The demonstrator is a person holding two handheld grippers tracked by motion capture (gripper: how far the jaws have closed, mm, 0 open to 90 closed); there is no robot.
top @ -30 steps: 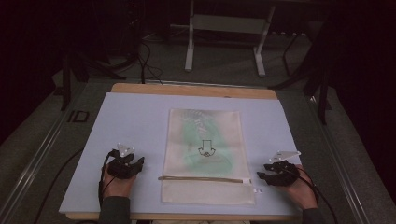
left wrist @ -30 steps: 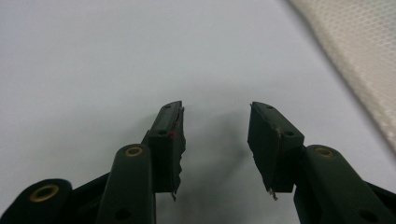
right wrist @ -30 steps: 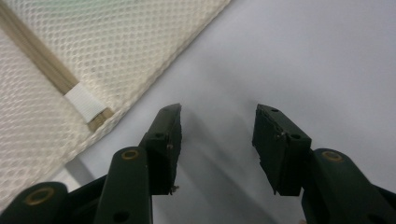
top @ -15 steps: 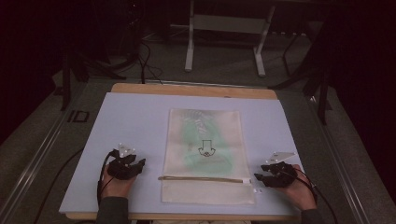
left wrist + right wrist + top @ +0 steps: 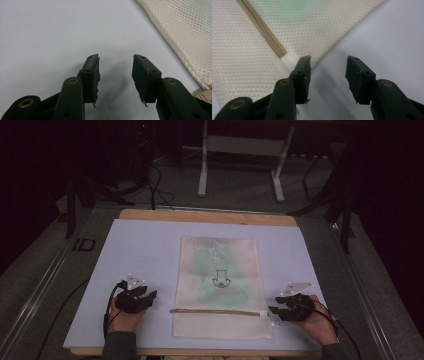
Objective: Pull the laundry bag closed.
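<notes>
Mesh bag (image 5: 218, 285) flat mid-surface, near front edge: soft, light, floppy. Grab at zipper (image 5: 217, 311) ends. Left tongs (image 5: 142, 296) and right tongs (image 5: 276, 310) released, empty.

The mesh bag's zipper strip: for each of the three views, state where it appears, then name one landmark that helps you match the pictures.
High view: the zipper strip runs across the mesh bag near its lower end, between the two grippers.
Left gripper view: a tan bit at the bottom right edge, beside the mesh.
Right gripper view: a diagonal band at upper left, ending just above the left jaw.
Shared landmark: the cream mesh bag.
</notes>
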